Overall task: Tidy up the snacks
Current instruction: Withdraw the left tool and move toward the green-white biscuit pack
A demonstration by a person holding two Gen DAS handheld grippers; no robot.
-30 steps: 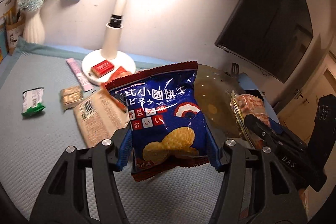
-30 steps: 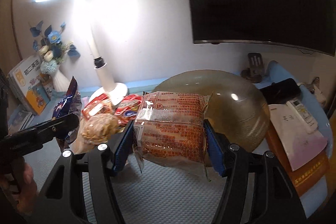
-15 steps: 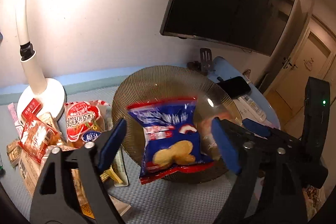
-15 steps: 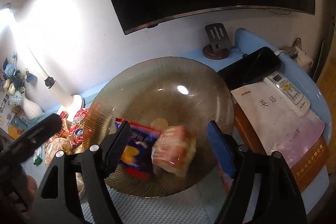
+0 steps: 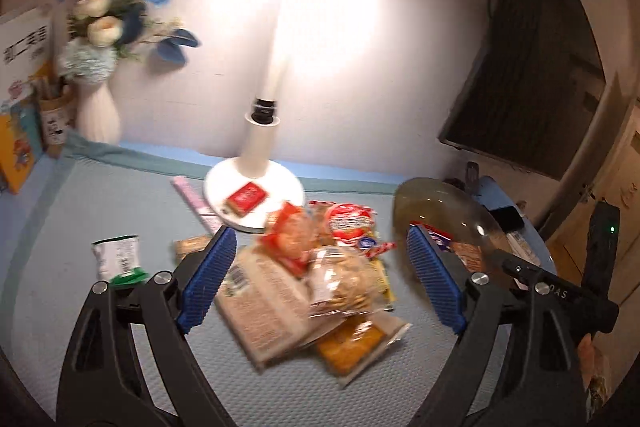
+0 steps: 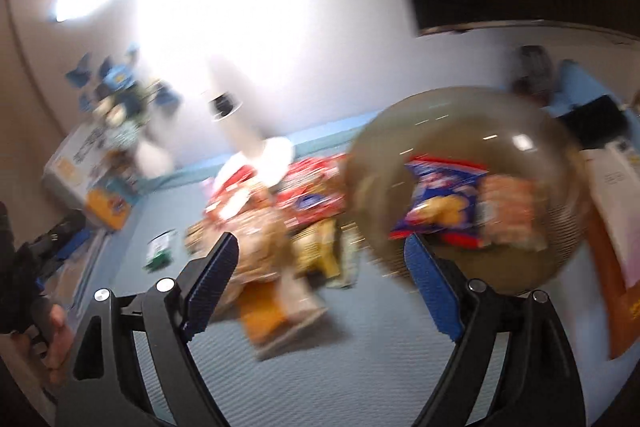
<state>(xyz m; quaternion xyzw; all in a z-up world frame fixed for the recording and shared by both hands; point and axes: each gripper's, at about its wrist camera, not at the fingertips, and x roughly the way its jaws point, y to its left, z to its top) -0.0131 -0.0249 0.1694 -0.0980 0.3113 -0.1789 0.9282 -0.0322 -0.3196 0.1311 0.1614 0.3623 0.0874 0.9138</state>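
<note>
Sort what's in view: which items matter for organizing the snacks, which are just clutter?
Job:
- glass bowl
- blue chip bag and orange-red packet, both in the bowl
- snack pile
- green packet
- red bar

Clutter:
- desk lamp
- flower vase
- TV
- books

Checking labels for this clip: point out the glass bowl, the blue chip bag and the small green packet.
glass bowl point(image 6: 516, 267), right wrist view, near rim
blue chip bag point(image 6: 444, 203), right wrist view, front face
small green packet point(image 5: 119, 257), left wrist view, middle
</note>
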